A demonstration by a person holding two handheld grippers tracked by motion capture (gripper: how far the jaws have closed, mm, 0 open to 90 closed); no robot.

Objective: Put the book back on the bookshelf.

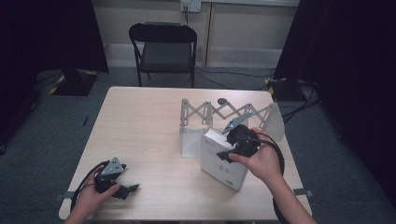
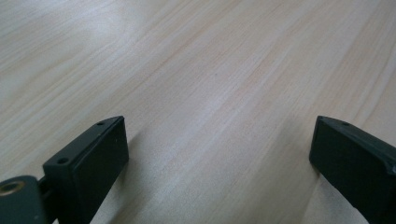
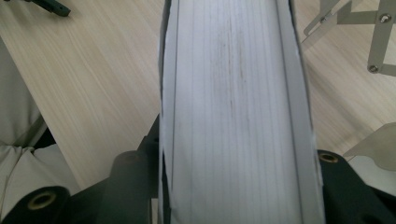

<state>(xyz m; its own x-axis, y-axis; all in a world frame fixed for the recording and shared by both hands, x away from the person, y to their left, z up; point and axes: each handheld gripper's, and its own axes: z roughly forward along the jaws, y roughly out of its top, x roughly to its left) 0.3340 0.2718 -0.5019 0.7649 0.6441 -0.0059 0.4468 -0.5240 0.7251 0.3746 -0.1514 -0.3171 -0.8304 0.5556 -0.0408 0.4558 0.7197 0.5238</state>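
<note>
A thick white book [image 1: 219,163] stands tilted on the light wooden table [image 1: 140,121], right of centre. My right gripper [image 1: 236,142] is shut on the book's top edge. In the right gripper view the page edge of the book [image 3: 233,112] runs between the two jaws of my right gripper [image 3: 238,154], which press on both covers. Just behind the book stands a grey metal extendable book rack [image 1: 219,112], also seen in the right gripper view as the rack [image 3: 373,42]. My left gripper [image 1: 130,179] rests near the front left corner, open. In its own view my left gripper [image 2: 219,140] holds nothing above bare wood.
The rack's flat end plates stand at its left [image 1: 189,142] and right [image 1: 278,122]. A black folding chair [image 1: 163,46] stands beyond the far table edge. Dark curtains and cables flank the table. Pale clothing [image 3: 14,140] shows at the left of the right gripper view.
</note>
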